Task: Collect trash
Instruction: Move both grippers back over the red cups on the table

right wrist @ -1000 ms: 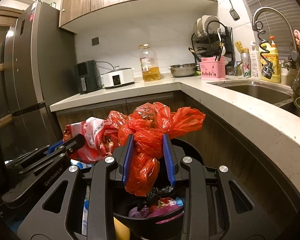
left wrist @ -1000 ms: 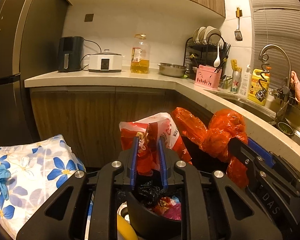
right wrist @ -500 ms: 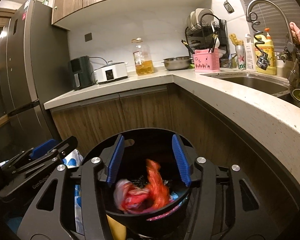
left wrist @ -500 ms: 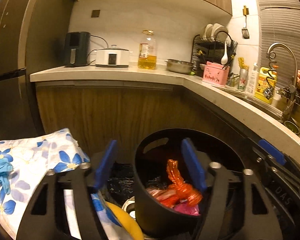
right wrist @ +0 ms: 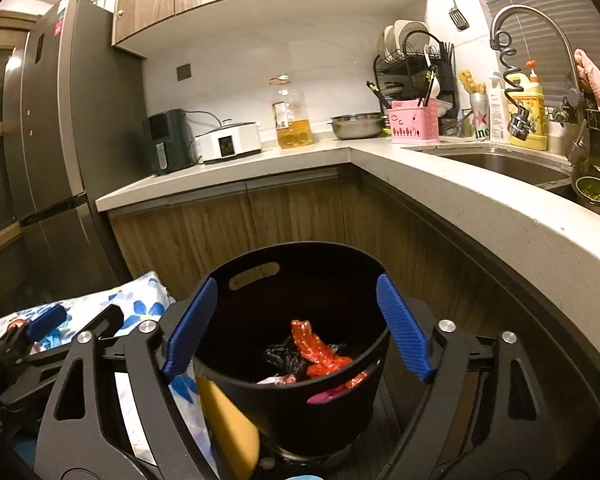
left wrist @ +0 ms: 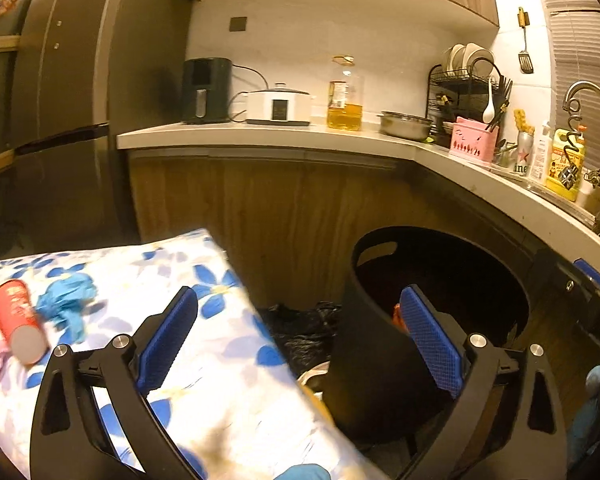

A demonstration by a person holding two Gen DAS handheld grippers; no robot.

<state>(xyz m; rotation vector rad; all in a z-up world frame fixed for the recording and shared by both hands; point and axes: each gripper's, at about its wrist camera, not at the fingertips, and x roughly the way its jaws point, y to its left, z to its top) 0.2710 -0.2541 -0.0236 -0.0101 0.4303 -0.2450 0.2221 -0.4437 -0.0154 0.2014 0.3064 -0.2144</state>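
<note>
Already the red bag (right wrist: 316,350) lies inside the black bin (right wrist: 296,396). Both grippers, left gripper (left wrist: 300,338) and right gripper (right wrist: 298,326), are opening and empty. On the flowered cloth (left wrist: 224,364) a red cup (left wrist: 18,326) and blue glove (left wrist: 68,306) remain to collect.

bin (right wrist: 300,396) mouth: open above | right: counter (right wrist: 500,216) overhang | left: floral cloth surface (left wrist: 220,360)

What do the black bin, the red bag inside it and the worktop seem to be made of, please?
Bin: probably moulded plastic, matt black, with a cut-out handle slot in its wall.
Red bag: thin plastic film, glossy and crumpled.
Worktop: looks like pale stone or composite, smooth with a rounded edge; which one is unclear.
</note>
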